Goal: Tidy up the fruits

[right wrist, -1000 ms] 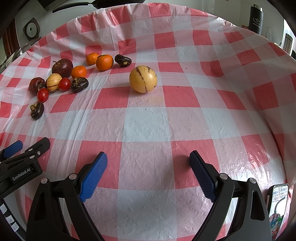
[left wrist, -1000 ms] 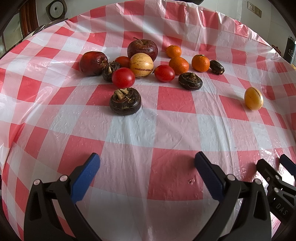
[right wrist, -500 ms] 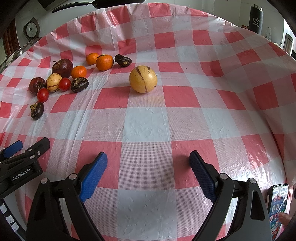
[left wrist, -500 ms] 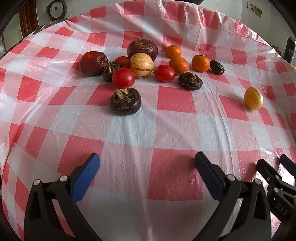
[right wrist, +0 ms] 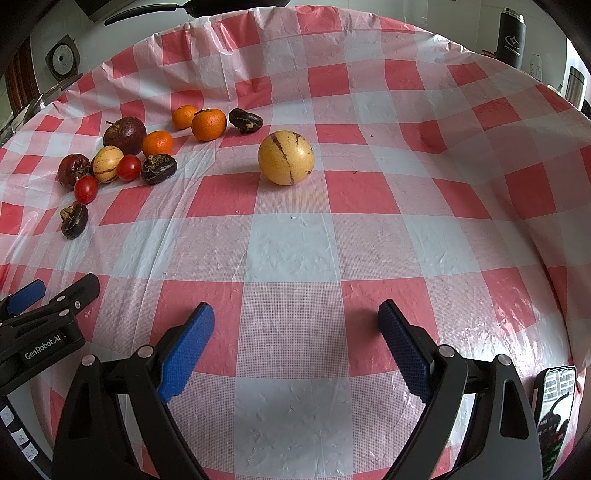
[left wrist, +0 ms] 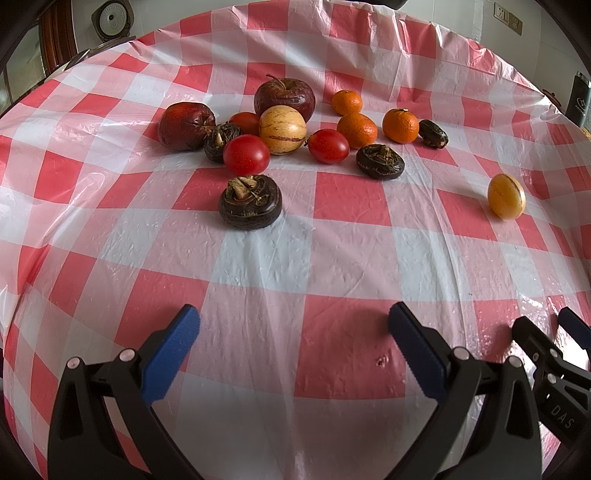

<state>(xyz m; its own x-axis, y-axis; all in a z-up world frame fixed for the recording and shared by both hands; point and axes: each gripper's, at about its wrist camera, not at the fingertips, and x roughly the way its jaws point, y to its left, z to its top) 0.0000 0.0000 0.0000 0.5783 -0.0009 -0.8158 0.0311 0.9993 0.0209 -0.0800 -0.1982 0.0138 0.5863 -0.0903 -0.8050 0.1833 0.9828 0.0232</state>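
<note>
Fruit lies in a loose cluster on the red-and-white checked tablecloth [left wrist: 295,258]: two dark red apples [left wrist: 284,96], three oranges [left wrist: 400,125], red tomatoes [left wrist: 246,154], a striped yellow melon [left wrist: 282,129] and dark water chestnuts [left wrist: 250,202]. A second yellow melon [right wrist: 286,157] sits alone, ahead of my right gripper [right wrist: 295,328], which is open and holds nothing. My left gripper [left wrist: 293,332] is open too, well short of the nearest chestnut. Each gripper shows at the edge of the other's view.
A black flask [right wrist: 511,37] and a metal cup [right wrist: 574,86] stand beyond the table's far right edge. A phone [right wrist: 554,410] lies at the near right. A round white appliance [left wrist: 110,16] sits behind the table at the left.
</note>
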